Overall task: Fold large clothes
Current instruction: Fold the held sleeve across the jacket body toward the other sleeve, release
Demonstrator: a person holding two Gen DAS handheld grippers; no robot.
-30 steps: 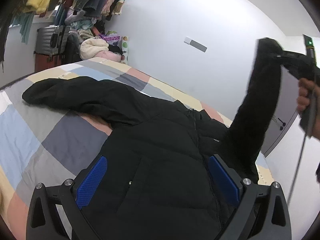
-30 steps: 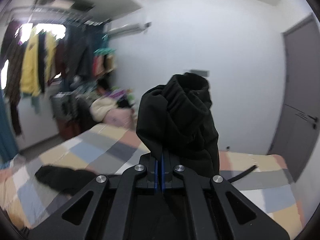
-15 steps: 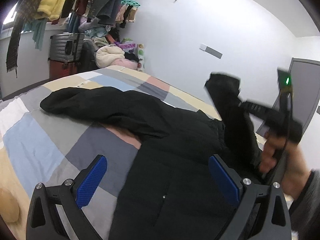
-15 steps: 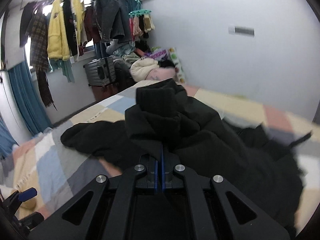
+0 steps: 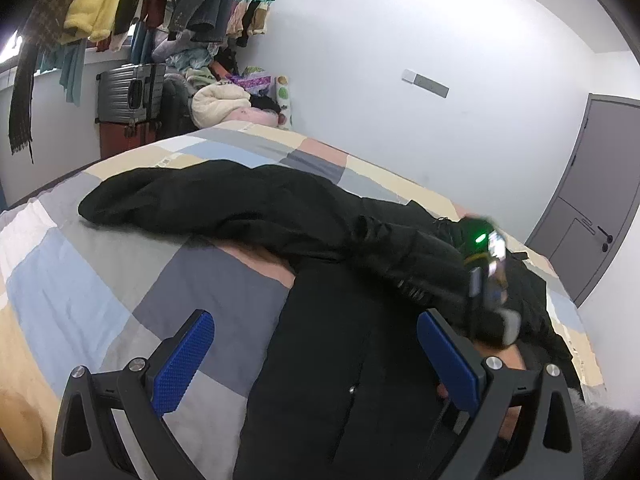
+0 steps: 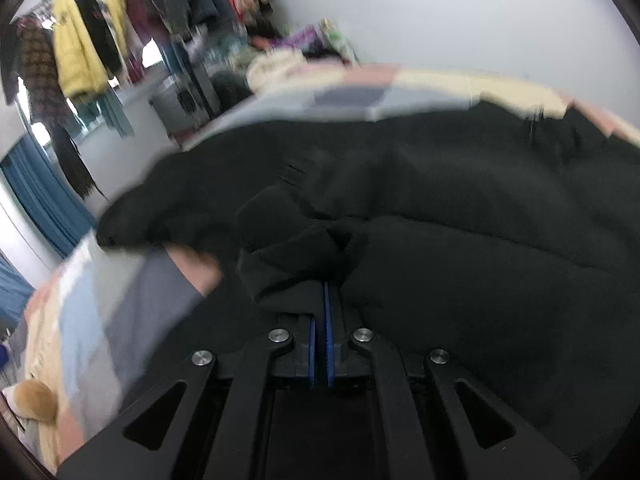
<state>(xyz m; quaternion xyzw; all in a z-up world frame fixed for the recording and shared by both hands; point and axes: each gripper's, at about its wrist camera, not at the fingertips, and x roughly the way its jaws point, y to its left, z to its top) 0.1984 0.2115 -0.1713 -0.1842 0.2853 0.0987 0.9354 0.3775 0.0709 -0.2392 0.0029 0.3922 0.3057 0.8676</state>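
Observation:
A large black padded jacket [image 5: 340, 360] lies spread on the bed, its left sleeve [image 5: 192, 200] stretched out to the left. My left gripper [image 5: 316, 364] is open and empty, hovering over the jacket's body. My right gripper [image 6: 321, 320] is shut on the cuff of the right sleeve [image 6: 292, 248] and holds it low over the jacket's chest. In the left wrist view the right gripper [image 5: 486, 280] shows with a green light, and the right sleeve [image 5: 404, 252] lies folded across the body.
The bed has a patchwork cover [image 5: 100, 280] of grey, blue, cream and pink. A clothes rail [image 5: 120, 4], suitcases [image 5: 128, 96] and a pile of bedding [image 5: 220, 104] stand at the back left. A grey door [image 5: 596, 208] is at the right.
My right gripper has swung the right sleeve down from high in the air and across the jacket's body. The left gripper has stayed open over the jacket.

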